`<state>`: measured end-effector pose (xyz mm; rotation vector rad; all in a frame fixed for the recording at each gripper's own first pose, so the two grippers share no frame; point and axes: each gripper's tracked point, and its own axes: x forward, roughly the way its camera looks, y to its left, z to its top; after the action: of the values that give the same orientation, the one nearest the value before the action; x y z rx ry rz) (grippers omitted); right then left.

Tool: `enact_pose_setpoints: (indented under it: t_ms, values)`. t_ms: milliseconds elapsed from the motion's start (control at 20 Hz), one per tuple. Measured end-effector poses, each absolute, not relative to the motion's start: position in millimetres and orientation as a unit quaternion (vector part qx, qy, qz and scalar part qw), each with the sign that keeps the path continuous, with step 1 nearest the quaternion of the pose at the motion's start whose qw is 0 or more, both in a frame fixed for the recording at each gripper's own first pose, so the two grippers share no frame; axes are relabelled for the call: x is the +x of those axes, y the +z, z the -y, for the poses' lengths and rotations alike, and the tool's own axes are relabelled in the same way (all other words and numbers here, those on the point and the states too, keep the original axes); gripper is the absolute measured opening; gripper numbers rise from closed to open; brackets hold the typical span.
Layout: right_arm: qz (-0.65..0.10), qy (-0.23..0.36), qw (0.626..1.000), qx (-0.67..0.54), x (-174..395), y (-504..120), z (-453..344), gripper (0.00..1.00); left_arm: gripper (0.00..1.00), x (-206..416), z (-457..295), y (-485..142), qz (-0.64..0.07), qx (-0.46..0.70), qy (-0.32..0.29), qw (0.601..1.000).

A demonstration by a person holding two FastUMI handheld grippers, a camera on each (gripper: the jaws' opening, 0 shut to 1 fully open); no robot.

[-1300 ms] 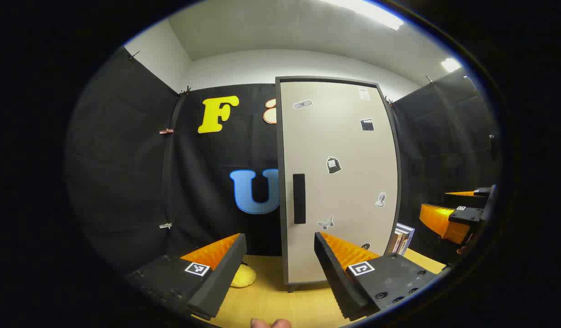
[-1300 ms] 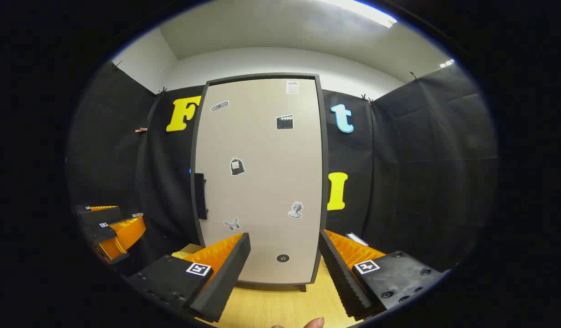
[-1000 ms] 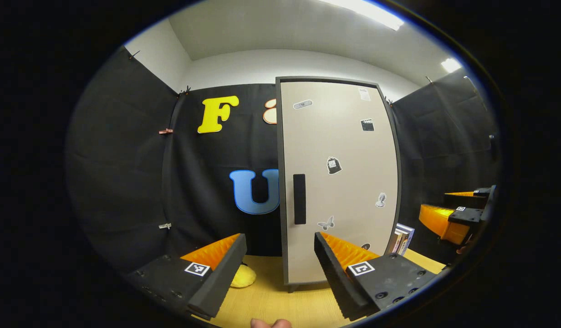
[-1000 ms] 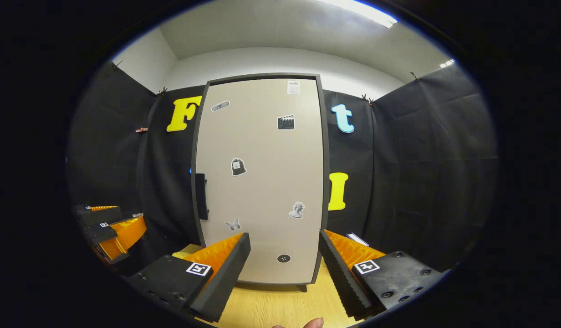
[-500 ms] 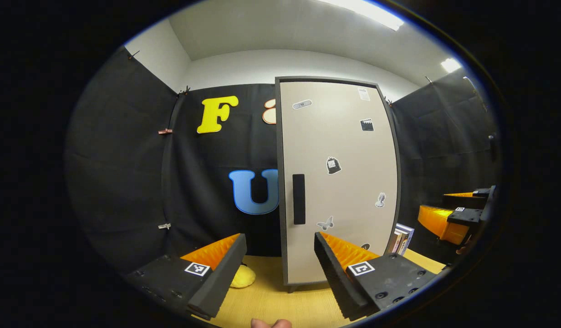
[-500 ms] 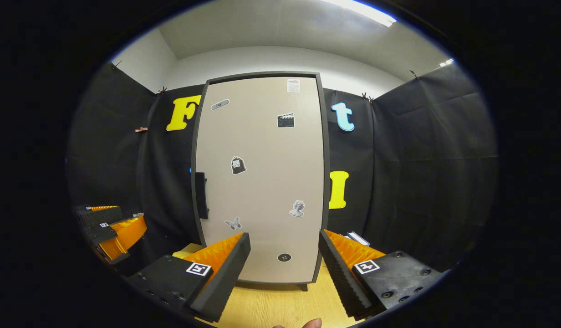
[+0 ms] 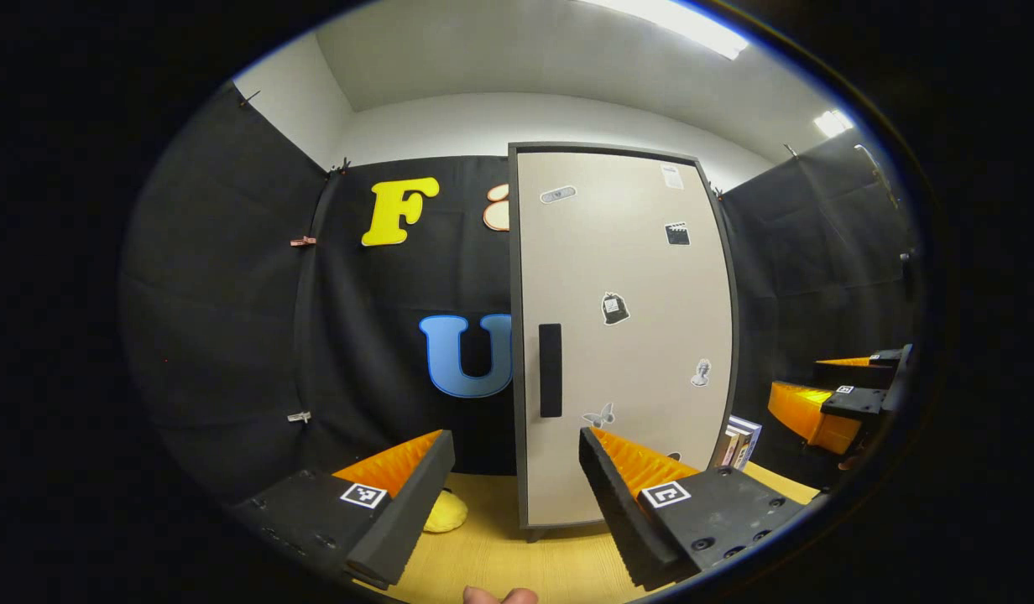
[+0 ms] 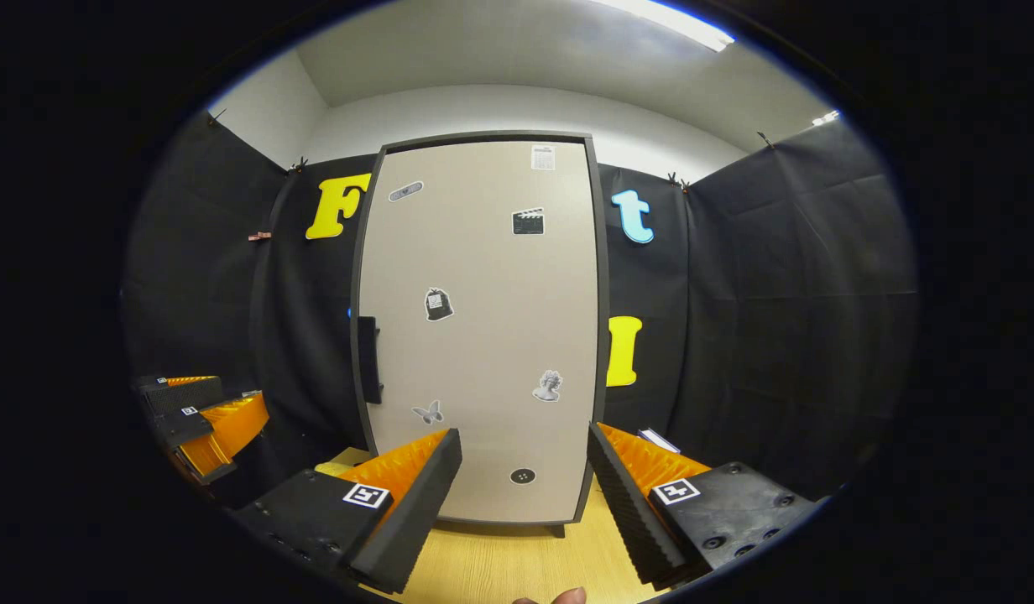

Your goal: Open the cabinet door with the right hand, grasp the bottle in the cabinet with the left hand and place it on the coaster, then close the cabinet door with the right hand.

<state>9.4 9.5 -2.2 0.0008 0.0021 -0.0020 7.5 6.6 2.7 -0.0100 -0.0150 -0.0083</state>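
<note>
Clearly both hand-held grippers, left hand-held gripper (image 7: pixel 517 470) and right hand-held gripper (image 8: pixel 524 470), gape empty before the shut cabinet door (image 8: pixel 483 335); its handle (image 8: pixel 368 361) sits up-left of the right one, the bottle presumably behind it.

Left gripper view: low over the desk (image 7: pixel 500 558), facing the cabinet (image 7: pixel 622 335) from its left, right claw (image 7: pixel 827 394) far off at the right edge. Right gripper view: squarely before the same cabinet (image 8: pixel 483 327), left claw (image 8: pixel 202 424) low at left. Shared: cabinet door, desk.
</note>
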Motion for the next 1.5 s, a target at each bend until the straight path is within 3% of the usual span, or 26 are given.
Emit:
enact_pose_setpoints:
  t_ms: [700, 1300, 1400, 1500]
  values:
    - [0.01, 0.081, 0.996, 0.02, 94.5, 14.6, -137.2, 0.98, 0.95, 5.6, -87.5, -16.4, -0.002, -0.008, 0.046, 0.999]
    - [0.0, 0.083, 0.996, 0.023, 195.1, -10.9, -221.0, 0.98, 0.95, 1.2, -147.0, -51.0, -0.022, -0.022, 0.093, 0.995]
    - [-0.006, 0.077, 0.997, 0.019, 206.2, -19.1, -228.3, 0.95, 0.95, 1.1, -150.6, -52.7, -0.023, -0.025, 0.094, 0.995]
    - [-0.017, 0.07, 0.997, 0.017, 215.8, -26.6, -234.3, 0.81, 0.95, -0.3, -151.3, -54.8, -0.023, -0.028, 0.095, 0.995]
